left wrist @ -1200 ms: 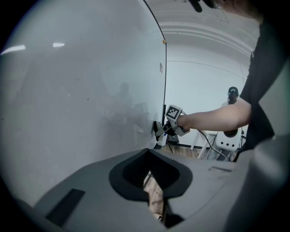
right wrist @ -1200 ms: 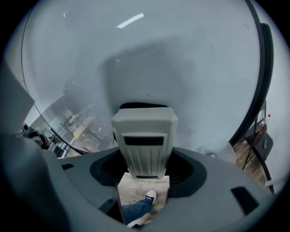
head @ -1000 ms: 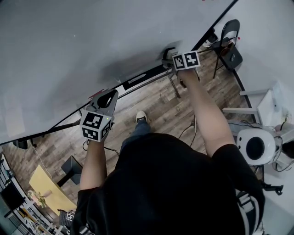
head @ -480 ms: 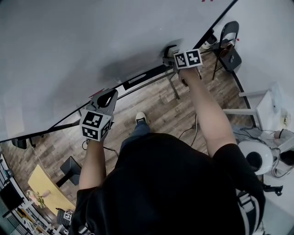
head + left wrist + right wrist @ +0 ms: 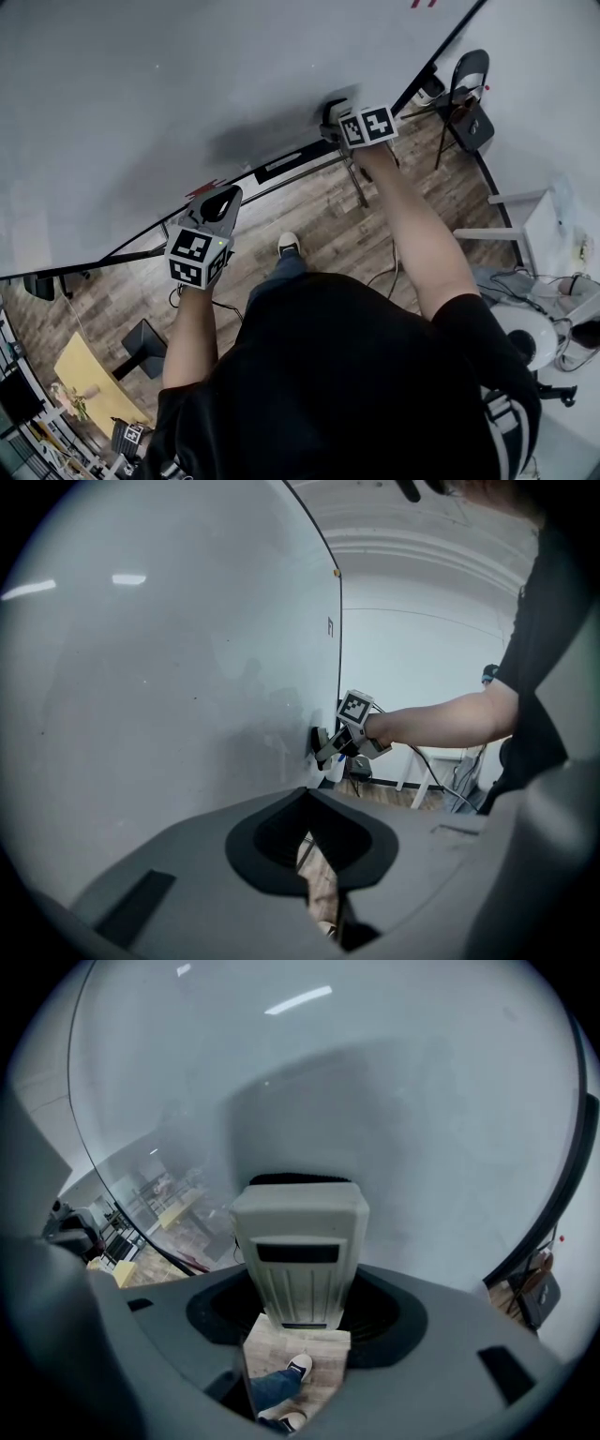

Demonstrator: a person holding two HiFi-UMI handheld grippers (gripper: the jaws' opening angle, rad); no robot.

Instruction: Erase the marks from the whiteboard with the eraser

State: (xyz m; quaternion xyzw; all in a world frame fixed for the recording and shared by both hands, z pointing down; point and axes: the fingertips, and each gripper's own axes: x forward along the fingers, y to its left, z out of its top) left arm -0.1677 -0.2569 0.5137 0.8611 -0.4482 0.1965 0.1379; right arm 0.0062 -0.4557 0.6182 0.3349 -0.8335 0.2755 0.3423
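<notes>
The whiteboard fills the upper left of the head view, with a short red mark at its top right edge. My right gripper is shut on the pale eraser and presses it flat against the board's lower part. In the right gripper view the eraser stands upright between the jaws of the right gripper, its pad side on the board. My left gripper hangs lower left, off the board, shut and empty. The left gripper view shows its jaws together and the eraser far off.
The board's tray rail runs along its bottom edge, with something red on it near the left gripper. A black folding chair stands at right, a white round device lower right, a yellow table lower left, wood floor below.
My right gripper has slid the eraser a little to the left along the board's lower part. The left gripper has stayed where it was.
</notes>
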